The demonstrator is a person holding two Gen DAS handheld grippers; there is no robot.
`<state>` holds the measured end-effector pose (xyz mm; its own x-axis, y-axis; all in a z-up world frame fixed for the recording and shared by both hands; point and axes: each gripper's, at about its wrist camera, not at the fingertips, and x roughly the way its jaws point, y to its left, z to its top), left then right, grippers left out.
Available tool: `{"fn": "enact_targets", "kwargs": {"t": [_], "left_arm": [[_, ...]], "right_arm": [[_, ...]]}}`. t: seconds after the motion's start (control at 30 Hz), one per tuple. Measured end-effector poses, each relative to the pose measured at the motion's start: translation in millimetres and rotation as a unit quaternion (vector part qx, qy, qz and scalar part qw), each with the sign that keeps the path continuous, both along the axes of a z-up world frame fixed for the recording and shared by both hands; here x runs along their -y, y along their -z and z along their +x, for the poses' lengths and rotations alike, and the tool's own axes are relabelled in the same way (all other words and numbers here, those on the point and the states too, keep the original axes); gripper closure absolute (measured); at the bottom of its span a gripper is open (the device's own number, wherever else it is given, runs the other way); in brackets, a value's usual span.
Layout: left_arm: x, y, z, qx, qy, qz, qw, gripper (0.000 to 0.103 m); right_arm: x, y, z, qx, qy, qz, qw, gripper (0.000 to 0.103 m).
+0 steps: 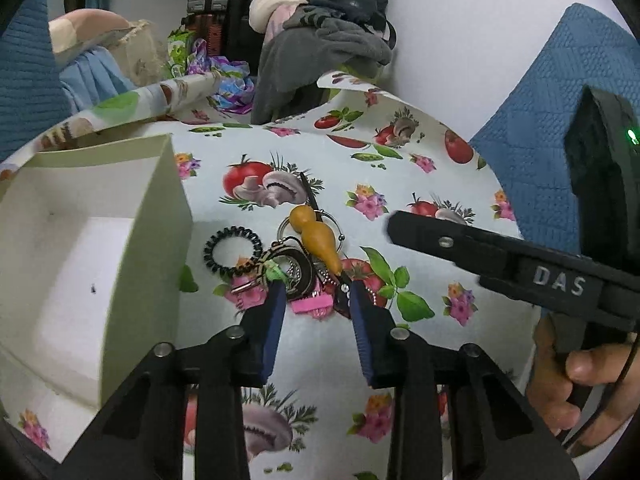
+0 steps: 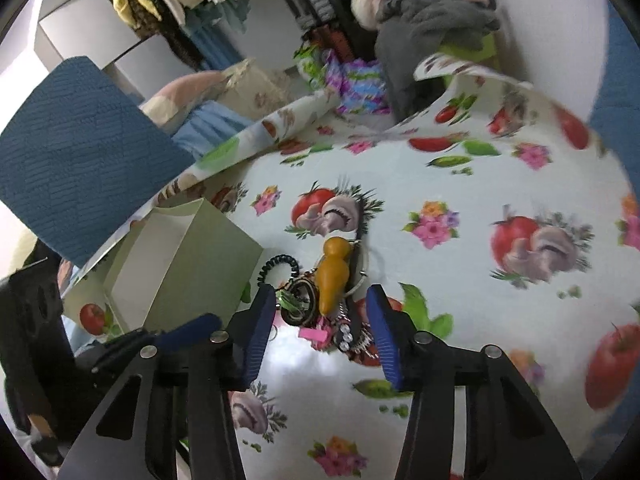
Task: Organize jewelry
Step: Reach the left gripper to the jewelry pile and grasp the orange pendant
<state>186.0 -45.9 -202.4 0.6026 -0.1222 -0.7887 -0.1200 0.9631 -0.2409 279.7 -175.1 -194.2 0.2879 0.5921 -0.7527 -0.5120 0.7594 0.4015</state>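
Note:
A pile of jewelry lies on the patterned tablecloth (image 1: 320, 148): a yellow gourd-shaped pendant (image 1: 316, 236), a black spiral hair tie (image 1: 232, 250), dark rings, bead chains and a pink piece (image 1: 312, 304). My left gripper (image 1: 318, 286) is open, its tips at the near edge of the pile. My right gripper (image 2: 320, 294) is open too, its jaws on either side of the pile's near end, below the pendant (image 2: 332, 272). The right gripper also shows in the left wrist view (image 1: 404, 226), to the right of the pile. An open pale green box (image 1: 80, 248) stands left of the pile.
The box (image 2: 176, 264) shows empty inside. Blue chair backs (image 1: 540, 128) stand at the table's sides. Clothes (image 1: 320, 40) and bags are heaped beyond the far edge, where the cloth folds up. A hand (image 1: 580, 376) holds the right gripper.

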Motion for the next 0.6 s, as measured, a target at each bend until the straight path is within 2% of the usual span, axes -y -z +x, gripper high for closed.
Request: {"fn": "enact_targets", "kwargs": {"t": [0.43, 0.53, 0.6], "left_arm": [[0.7, 40.0, 27.5, -0.028, -0.012, 0.018, 0.9994, 0.075], [-0.4, 39.2, 28.1, -0.02, -0.022, 0.044, 0.9986, 0.075], [-3.7, 40.2, 28.9, -0.021, -0.028, 0.047, 0.9983, 0.075]], "right_arm": [[-34.9, 53.6, 48.2, -0.077, -0.058, -0.013, 0.995, 0.066], [-38.8, 61.2, 53.2, -0.085, -0.063, -0.01, 0.994, 0.067], [-41.2, 63.8, 55.0, -0.083, -0.066, -0.01, 0.994, 0.068]]}}
